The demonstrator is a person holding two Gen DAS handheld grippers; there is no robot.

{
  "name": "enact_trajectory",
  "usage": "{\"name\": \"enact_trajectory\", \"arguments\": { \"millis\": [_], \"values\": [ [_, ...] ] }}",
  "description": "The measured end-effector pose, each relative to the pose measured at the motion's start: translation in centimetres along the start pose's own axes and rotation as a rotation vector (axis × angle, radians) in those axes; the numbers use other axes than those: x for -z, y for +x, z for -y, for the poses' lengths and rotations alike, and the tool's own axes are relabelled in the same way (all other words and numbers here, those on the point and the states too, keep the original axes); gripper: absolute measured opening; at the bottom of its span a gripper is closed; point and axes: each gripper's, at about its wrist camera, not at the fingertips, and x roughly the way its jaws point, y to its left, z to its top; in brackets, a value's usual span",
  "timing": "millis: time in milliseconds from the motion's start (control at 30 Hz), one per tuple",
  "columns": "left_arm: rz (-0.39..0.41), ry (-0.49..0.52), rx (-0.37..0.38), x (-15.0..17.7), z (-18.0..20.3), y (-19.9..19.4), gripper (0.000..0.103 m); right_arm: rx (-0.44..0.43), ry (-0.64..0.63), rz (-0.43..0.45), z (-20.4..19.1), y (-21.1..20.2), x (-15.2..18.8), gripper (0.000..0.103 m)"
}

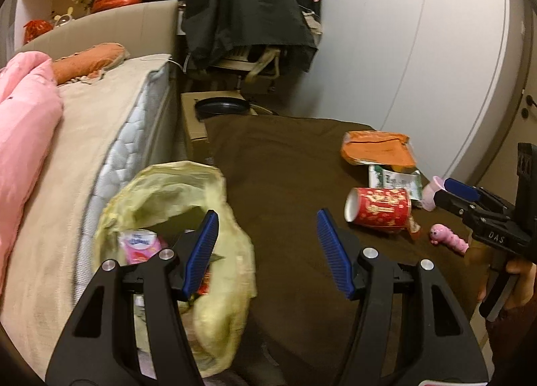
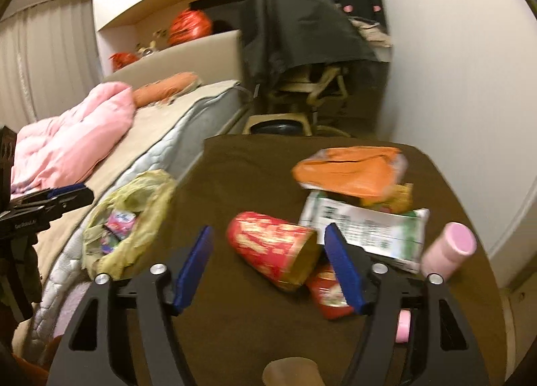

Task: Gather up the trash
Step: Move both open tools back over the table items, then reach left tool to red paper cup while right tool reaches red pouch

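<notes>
A yellow trash bag [image 1: 188, 218] hangs open at the left edge of the brown-covered table [image 1: 285, 168], with a pink packet [image 1: 139, 245] and other litter inside; it also shows in the right wrist view [image 2: 134, 215]. My left gripper [image 1: 268, 252] is open and empty, its left finger over the bag's mouth. A red paper cup [image 2: 272, 248] lies on its side, with a small red wrapper [image 2: 327, 292], a green-white packet [image 2: 365, 231] and an orange bag [image 2: 349, 171] nearby. My right gripper [image 2: 268, 265] is open and empty, just in front of the cup.
A pink bottle [image 2: 448, 248] and a pink caterpillar toy [image 1: 448, 236] lie at the table's right side. A bed [image 1: 100, 138] with a pink quilt [image 1: 23, 117] borders the left. A chair draped in dark cloth [image 1: 248, 17] stands behind.
</notes>
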Motion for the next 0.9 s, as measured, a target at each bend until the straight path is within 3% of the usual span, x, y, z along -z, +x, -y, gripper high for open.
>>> {"name": "enact_trajectory", "arguments": {
  "millis": [167,333,467,567,733,900],
  "values": [
    [-0.030,0.006,0.098,-0.4,2.7,2.4,0.058,0.016,0.032,0.021,3.7,-1.5,0.9,0.066],
    [-0.064,0.025,0.209,-1.5,6.0,6.3,0.063,0.124,0.015,0.018,7.1,-2.3,2.4,0.066],
    [-0.151,0.056,0.277,-2.7,9.0,10.9,0.068,0.238,0.032,0.007,10.7,-2.6,3.5,0.066],
    [-0.185,0.082,0.278,-4.0,10.7,13.7,0.068,0.258,0.074,-0.012,13.8,-2.6,4.3,0.066],
    [-0.164,0.076,0.261,-7.7,11.7,17.5,0.068,0.238,0.157,-0.023,18.2,-2.2,4.8,0.066],
    [-0.171,0.097,0.205,-9.5,12.6,20.1,0.067,0.234,0.146,-0.020,18.6,-1.6,4.2,0.066]
  ]
}}
